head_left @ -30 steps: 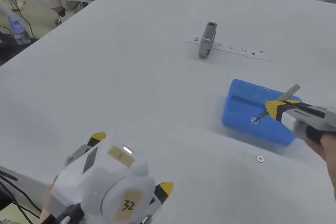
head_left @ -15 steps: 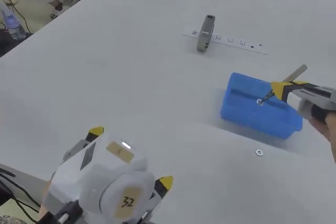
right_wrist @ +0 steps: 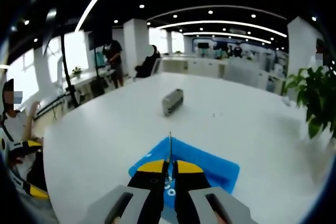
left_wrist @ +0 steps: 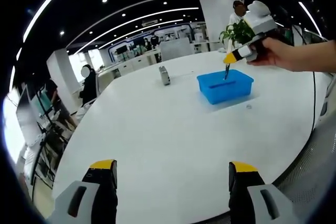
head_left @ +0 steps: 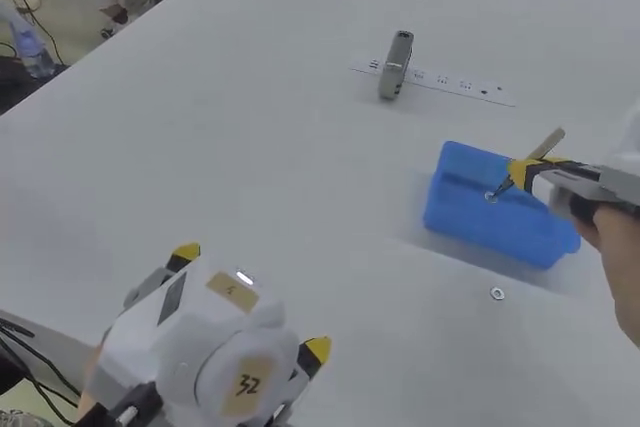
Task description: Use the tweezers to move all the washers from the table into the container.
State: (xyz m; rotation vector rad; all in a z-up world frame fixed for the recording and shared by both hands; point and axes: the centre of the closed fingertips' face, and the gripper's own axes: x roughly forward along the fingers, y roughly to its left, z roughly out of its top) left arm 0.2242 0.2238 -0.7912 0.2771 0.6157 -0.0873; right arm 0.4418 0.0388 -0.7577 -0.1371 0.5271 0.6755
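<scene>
The blue container (head_left: 470, 215) stands on the white table (head_left: 250, 147) at the right. My right gripper (head_left: 521, 176) is shut on thin tweezers (head_left: 505, 185), whose tip holds a small washer (head_left: 490, 196) over the container's inside. In the right gripper view the tweezers (right_wrist: 169, 149) stick out between the shut jaws above the blue container (right_wrist: 210, 167). One washer (head_left: 497, 294) lies on the table just in front of the container. My left gripper (head_left: 250, 300) hovers open at the near left edge, holding nothing; its own view shows the container (left_wrist: 224, 86) far ahead.
A grey oblong object (head_left: 397, 65) lies across a flat white strip (head_left: 455, 86) at the far middle of the table. Chairs and a person are beyond the far left edge. The table edge runs close under my left gripper.
The tweezers tip with the washer has moved from the container's front wall to over its inside. The left gripper has stayed put; the head camera shifted slightly.
</scene>
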